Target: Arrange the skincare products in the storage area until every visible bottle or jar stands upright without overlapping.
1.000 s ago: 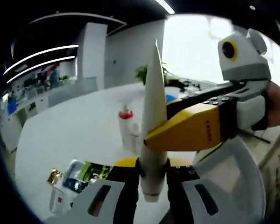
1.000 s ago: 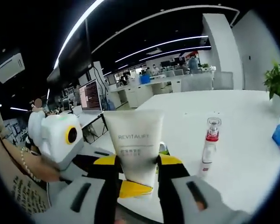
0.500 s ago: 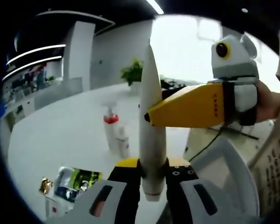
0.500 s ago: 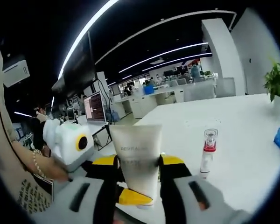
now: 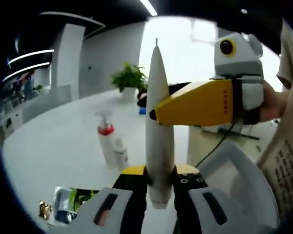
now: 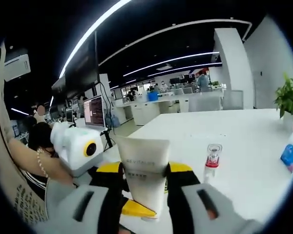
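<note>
We have the white tube (image 5: pixel 158 141) caught between both tools at once, lifted clear above the tabletop (image 5: pixel 63 141). In the left gripper view the left tool (image 5: pixel 159 187) is clamped on the tube's lower end, near the cap, and the tube's long axis runs straight away from that tool, edge-on to us, up to the thin crimped seam. The right tool (image 5: pixel 154 114) comes in from the side of the tube and pinches its flat body about midway, its yellow jaw lying across the tube's axis.

The right gripper view shows the same hold face-on — the right tool (image 6: pixel 144 183) is closed on the tube (image 6: pixel 145 173), whose broad printed face is turned to us, crimp end up, with the left tool's yellow jaw tip showing under the tube.

So the coming move, as we judge it, turns on that upright axis: the tube is already close to vertical, cap end down, and the tabletop lies below and beyond it. Either tool could carry it down; the left one holds the end that must meet the surface.

Beyond the tube, a pump bottle with a red collar (image 5: pixel 105 141) stands upright, a smaller bottle (image 5: pixel 120 152) just beside it. Some packets (image 5: pixel 71 204) lie flat nearer the tube than those bottles. A potted plant (image 5: pixel 129 80) stands farther off — an open office beyond it.
</note>
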Tool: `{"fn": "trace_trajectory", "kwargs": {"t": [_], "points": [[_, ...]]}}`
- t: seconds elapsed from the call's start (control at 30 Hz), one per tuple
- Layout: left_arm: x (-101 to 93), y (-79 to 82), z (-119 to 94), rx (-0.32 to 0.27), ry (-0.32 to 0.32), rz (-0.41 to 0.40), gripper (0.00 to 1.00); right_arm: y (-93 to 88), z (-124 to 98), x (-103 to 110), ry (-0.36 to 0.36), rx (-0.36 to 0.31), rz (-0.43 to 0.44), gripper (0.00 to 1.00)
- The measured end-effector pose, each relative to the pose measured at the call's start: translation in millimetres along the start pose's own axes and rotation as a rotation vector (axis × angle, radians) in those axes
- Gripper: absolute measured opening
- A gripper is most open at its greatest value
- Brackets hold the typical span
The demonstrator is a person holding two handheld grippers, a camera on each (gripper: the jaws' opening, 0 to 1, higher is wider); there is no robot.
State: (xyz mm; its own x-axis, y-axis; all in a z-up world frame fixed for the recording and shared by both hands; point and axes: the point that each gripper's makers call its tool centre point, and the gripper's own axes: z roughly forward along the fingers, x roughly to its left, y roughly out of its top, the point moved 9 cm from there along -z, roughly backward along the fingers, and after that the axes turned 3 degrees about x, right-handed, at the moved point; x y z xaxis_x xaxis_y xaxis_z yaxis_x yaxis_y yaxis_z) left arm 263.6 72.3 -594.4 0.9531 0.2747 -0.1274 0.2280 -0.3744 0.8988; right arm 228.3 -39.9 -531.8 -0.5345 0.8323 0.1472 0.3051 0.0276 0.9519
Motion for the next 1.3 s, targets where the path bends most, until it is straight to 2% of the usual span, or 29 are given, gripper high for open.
{"fn": "trace_trajectory", "kwargs": {"t": [0.13, 0.43, 0.63, 0.83, 1.03, 1.3], "points": [[7.8, -2.7, 8, 0.017, -0.012, 0.014, 0.16, -5.0, 6, -4, -0.023, 0.020, -0.026, 0.34], [24.3, -24.2, 33, 0.089, -0.051, 0.034, 0.16, -27.4, 21, -14, -0.068, 0.089, -0.023, 0.34], [34.5, -35.5, 44, 0.123, -0.055, 0.047, 0.16, -40.5, 33, -20, -0.082, 0.138, -0.042, 0.34], [43.9, -45.8, 53, 0.182, -0.052, 0.109, 0.17, -51.1, 40, -22, -0.093, 0.174, -0.052, 0.34], [49.2, -49.9, 59, 0.212, -0.064, 0.149, 0.17, -56.2, 41, -25, -0.093, 0.193, -0.044, 0.33], [55.3, -46.2, 62, 0.207, -0.072, 0.180, 0.17, -56.1, 42, -33, -0.101, 0.169, -0.027, 0.33]]}}
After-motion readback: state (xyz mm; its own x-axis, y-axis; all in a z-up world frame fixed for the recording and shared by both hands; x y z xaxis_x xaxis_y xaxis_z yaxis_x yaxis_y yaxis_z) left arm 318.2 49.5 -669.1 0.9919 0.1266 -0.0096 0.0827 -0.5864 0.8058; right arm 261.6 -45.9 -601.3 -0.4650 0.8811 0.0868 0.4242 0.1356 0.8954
